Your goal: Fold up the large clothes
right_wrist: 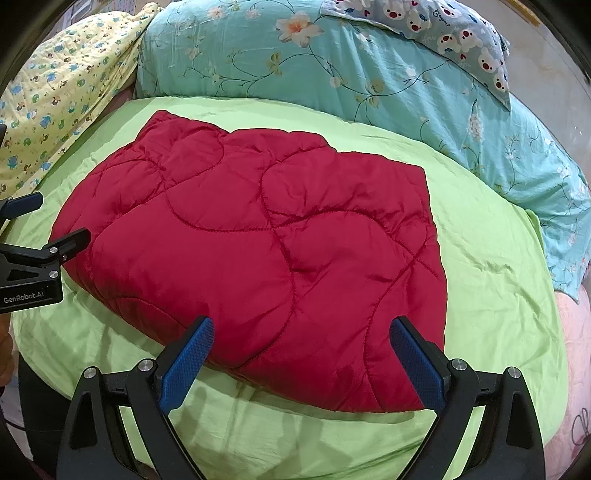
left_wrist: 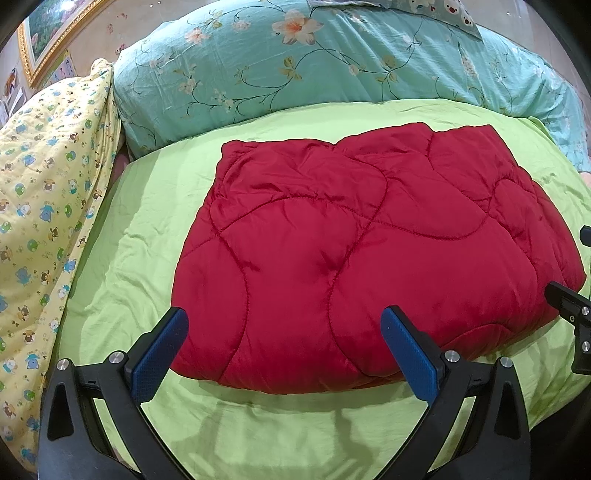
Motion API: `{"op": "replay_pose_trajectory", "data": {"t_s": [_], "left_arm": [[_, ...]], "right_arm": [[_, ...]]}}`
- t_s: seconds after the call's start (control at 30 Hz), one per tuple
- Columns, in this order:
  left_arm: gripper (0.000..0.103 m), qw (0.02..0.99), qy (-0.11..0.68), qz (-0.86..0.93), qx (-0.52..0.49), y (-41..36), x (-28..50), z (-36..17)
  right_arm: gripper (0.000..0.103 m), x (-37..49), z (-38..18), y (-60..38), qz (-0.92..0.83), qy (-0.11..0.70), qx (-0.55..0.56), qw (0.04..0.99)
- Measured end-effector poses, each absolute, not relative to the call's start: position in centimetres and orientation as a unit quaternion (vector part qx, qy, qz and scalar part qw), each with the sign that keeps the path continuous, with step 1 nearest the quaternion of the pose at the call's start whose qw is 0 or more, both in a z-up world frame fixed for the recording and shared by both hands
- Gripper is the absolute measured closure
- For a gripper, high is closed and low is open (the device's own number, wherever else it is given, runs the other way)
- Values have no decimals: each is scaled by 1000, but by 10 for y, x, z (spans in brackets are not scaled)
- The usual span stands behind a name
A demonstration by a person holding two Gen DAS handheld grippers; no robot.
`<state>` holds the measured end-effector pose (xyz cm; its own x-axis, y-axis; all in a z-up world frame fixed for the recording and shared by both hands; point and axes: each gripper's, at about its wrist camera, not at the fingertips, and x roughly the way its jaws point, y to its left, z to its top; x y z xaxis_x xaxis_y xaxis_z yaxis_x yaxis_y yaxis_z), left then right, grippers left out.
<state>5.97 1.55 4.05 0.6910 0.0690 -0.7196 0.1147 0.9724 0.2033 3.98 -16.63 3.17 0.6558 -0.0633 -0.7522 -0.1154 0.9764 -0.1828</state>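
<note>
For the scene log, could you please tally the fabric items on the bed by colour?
Red: 1, quilted garment
Green: 1, sheet
Teal floral: 1, quilt
Yellow print: 1, blanket
Bear print: 1, pillow
Total: 5

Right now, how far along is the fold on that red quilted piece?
Mostly done, it seems: the red quilted garment lies as a compact padded rectangle on the green sheet. Nothing is in hand; the left gripper and right gripper hover open at its near edge. Left: perhaps one more fold or tidying.
</note>
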Motion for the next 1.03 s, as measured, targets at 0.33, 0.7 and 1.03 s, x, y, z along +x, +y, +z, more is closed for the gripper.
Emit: {"op": "replay_pose_trajectory", "data": {"t_s": [0.33,0.7,1.03], "left_arm": [[0,913,393,-16,113,15,61,41],[0,914,391,-26,107,12,61,42],[0,913,392,-54,98,6,62,42]], "right_arm": [[6,40,34,-168,18,411,-102,906],[6,41,35,-169,23,408,-91,908],[6,44,31,-171,28,411,-82,907]]}}
